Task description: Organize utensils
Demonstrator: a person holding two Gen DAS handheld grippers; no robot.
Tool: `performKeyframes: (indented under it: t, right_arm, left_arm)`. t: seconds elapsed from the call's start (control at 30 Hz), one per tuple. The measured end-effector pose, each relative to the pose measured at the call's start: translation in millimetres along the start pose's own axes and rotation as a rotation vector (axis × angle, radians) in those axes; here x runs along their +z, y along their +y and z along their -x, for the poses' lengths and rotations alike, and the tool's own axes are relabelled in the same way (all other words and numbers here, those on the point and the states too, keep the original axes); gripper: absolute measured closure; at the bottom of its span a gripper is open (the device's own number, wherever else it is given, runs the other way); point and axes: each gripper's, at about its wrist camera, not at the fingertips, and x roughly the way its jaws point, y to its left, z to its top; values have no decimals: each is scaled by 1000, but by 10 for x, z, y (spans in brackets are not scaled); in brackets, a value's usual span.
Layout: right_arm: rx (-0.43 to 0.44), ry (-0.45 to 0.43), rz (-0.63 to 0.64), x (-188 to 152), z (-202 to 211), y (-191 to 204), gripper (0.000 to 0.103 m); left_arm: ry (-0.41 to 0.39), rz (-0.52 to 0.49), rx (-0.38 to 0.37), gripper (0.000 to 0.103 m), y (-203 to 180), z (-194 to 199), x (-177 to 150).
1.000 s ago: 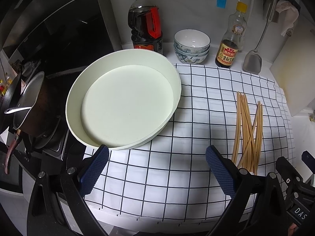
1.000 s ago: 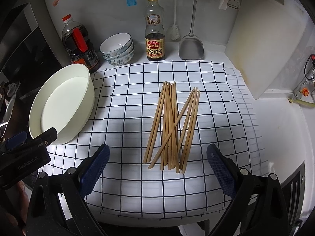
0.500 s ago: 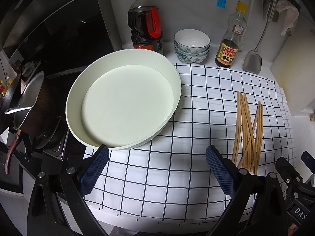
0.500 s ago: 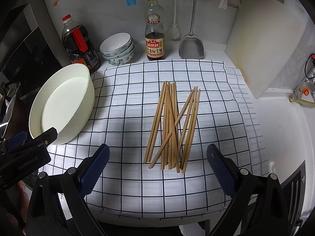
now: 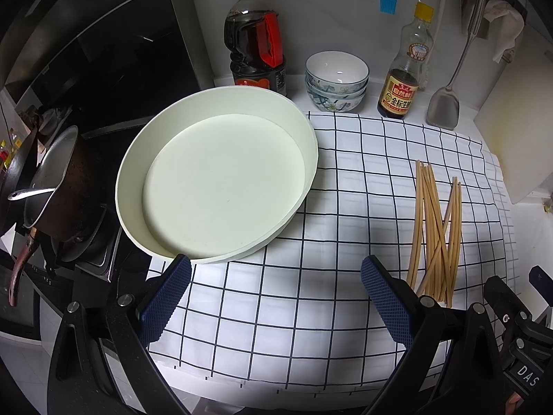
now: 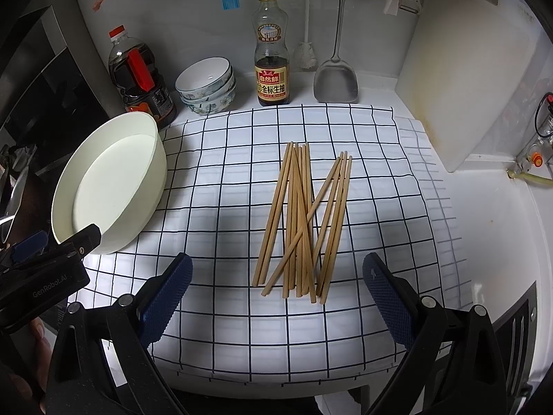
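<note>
Several wooden chopsticks point(image 6: 304, 221) lie in a loose crossed bundle on the checked cloth point(image 6: 242, 318); they also show at the right of the left wrist view point(image 5: 435, 228). A round cream tray point(image 5: 221, 186) sits at the cloth's left edge, empty; it shows in the right wrist view point(image 6: 110, 186) too. My left gripper point(image 5: 274, 297) is open and empty, just in front of the tray. My right gripper point(image 6: 276, 297) is open and empty, just in front of the chopsticks' near ends.
At the back stand a dark oil bottle point(image 5: 257, 52), stacked bowls point(image 5: 337, 81), a soy sauce bottle point(image 6: 272, 48) and a metal spatula point(image 6: 337, 72). A cutting board point(image 6: 466, 69) leans at the right. A wok point(image 5: 52, 186) sits on the stove at the left.
</note>
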Motion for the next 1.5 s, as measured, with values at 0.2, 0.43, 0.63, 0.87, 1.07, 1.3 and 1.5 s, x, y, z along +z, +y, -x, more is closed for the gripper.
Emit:
performKeyframes:
  t: [0.2,0.43,0.63,0.87,1.07,1.3,1.5]
  right_arm:
    - [1,0,-1,-6,-1,3,9]
    - [2,0,-1,-13,-1,3,9]
    - [2,1,-1,-9,2,-10,9]
    - [17,-4,-42,-65,12,-120,9]
    - [8,-16,-89,-109,-21,-461,9]
    - [14,-41,-110,-217,-238,-883,9]
    - [38,-40,-146,-359,-613,-1168,9]
  left_arm:
    - [0,0,0,6,-2,1,0]
    - [-1,0,1,6,-3,1,0]
    - [1,-1,0,6,-5,-1,-1]
    - [3,-23,-24,6,-100,-11,-52]
    - [-4,-93,-66,6,-401,-95,-97]
    - [11,-169,-117,6,-822,-354,-118]
    - [-11,-176,-131,6,-1050,-721,-108]
